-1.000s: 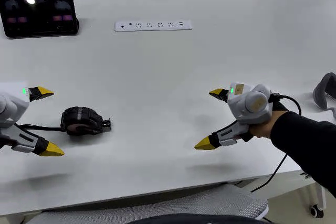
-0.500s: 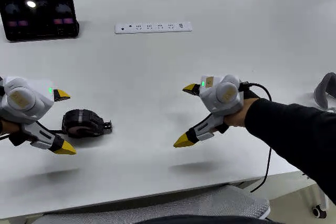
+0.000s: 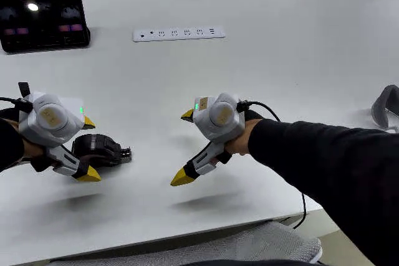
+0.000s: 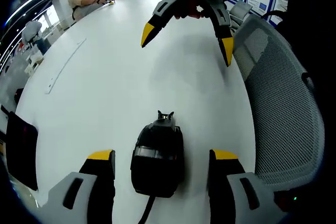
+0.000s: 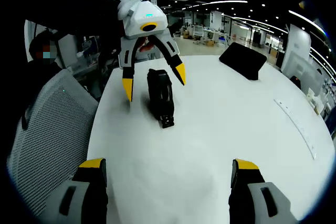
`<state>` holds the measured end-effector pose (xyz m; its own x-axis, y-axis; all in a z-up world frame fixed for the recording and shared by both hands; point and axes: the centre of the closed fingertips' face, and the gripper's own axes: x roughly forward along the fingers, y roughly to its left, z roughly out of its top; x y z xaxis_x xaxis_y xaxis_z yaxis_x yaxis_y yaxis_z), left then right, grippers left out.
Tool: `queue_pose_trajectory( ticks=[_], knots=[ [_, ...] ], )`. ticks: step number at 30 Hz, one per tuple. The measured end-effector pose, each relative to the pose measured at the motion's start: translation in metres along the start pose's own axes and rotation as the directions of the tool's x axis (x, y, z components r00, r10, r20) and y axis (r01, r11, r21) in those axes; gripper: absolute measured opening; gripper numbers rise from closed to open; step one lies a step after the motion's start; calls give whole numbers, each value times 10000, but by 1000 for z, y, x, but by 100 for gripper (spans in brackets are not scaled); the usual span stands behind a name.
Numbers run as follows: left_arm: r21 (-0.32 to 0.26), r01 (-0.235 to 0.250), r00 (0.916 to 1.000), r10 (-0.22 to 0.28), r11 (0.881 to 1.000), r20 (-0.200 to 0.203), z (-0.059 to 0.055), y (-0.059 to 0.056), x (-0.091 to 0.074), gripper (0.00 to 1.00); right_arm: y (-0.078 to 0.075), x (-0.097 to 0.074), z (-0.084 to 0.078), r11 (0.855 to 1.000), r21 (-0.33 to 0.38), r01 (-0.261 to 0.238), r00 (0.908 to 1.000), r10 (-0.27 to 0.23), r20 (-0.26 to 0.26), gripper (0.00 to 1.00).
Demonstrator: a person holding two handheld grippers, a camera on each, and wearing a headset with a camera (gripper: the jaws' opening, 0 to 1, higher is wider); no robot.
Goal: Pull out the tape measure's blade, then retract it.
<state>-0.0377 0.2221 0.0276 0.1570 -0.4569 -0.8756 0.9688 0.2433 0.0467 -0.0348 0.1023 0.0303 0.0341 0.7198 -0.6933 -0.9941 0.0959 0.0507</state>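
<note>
A black tape measure (image 3: 100, 149) (image 4: 157, 156) (image 5: 160, 94) lies on the white table (image 3: 262, 60), its blade tip pointing right, blade not drawn out. My left gripper (image 3: 89, 147) (image 4: 163, 156) is open, its yellow-tipped jaws on either side of the case without closing on it. My right gripper (image 3: 184, 146) (image 5: 167, 165) is open too, hovering to the right of the tape measure, a short gap from the blade tip. Each gripper faces the other: the right gripper (image 4: 186, 30) appears ahead in the left gripper view, the left gripper (image 5: 152, 80) ahead in the right gripper view.
A white power strip (image 3: 178, 32) lies at the back centre. A black tablet (image 3: 42, 20) stands at the back left. A grey headset strap (image 3: 388, 107) sits at the right edge. A mesh chair (image 3: 206, 250) is under the near table edge.
Both grippers have closed in on the tape measure: the left moved right until its jaws straddle the case, the right moved left toward the blade tip. The tape measure stayed put.
</note>
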Motion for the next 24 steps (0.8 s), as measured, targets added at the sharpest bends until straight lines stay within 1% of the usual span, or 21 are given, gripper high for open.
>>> queue_pose_trajectory(
  ticks=[2,3,4,5,7,8,10,12,13,14,15,16,17,18,20,21,24],
  knots=[
    [54,-31,10000,32,10000,-63,-1,2,1,63,-3,4,7,9999,95,56,9999,-57,116,99],
    [60,-91,9999,91,9999,-74,-1,3,2,59,-7,5,12,9993,302,226,9993,-235,306,99],
    [105,-81,9999,82,9999,-97,-1,4,3,53,-10,7,17,9982,549,255,9985,-281,472,99],
    [96,-49,9999,50,9999,-110,-1,3,4,51,-10,9,19,9987,435,247,9987,-266,427,99],
    [97,71,10000,-70,9999,-70,1,1,8,55,-10,14,23,9991,333,274,9983,-291,497,99],
    [168,117,9999,-115,9998,-86,1,-1,9,54,-9,16,24,9992,330,236,9984,-252,501,99],
    [443,107,9999,-101,9990,-137,2,-1,11,51,-8,22,26,9993,326,157,9987,-173,484,99],
    [425,83,9998,-76,9991,-168,3,-1,12,49,-7,26,29,9994,333,101,9988,-117,485,98],
    [355,82,9998,-76,9993,-161,2,0,14,46,-8,27,29,9996,279,85,9989,-98,463,94],
    [334,-74,9998,80,9994,-175,1,2,15,44,-8,28,29,9999,110,47,9992,-51,391,89],
    [392,-138,9996,147,9991,-224,1,3,15,42,-9,29,30,9999,117,123,9991,-127,415,83],
    [715,-445,9986,465,9964,-266,1,10,14,37,-11,30,31,9997,159,160,9990,-167,416,82],
    [531,-288,9988,308,9982,-377,-2,7,15,34,-11,31,30,9998,152,143,9992,-148,369,82],
    [411,-314,9990,326,9987,-296,0,7,17,34,-12,32,29,9999,58,133,9994,-135,305,81],
    [467,-253,9992,267,9986,-285,-1,5,18,34,-12,33,28,9996,-222,175,9996,-170,215,74],
    [423,-259,9992,271,9988,-281,-1,5,18,34,-12,33,27,9996,-247,123,9998,-119,169,70],
    [283,-345,9992,351,9990,-212,0,5,20,34,-14,40,27,9995,-277,124,9998,-121,126,65]
  ],
)
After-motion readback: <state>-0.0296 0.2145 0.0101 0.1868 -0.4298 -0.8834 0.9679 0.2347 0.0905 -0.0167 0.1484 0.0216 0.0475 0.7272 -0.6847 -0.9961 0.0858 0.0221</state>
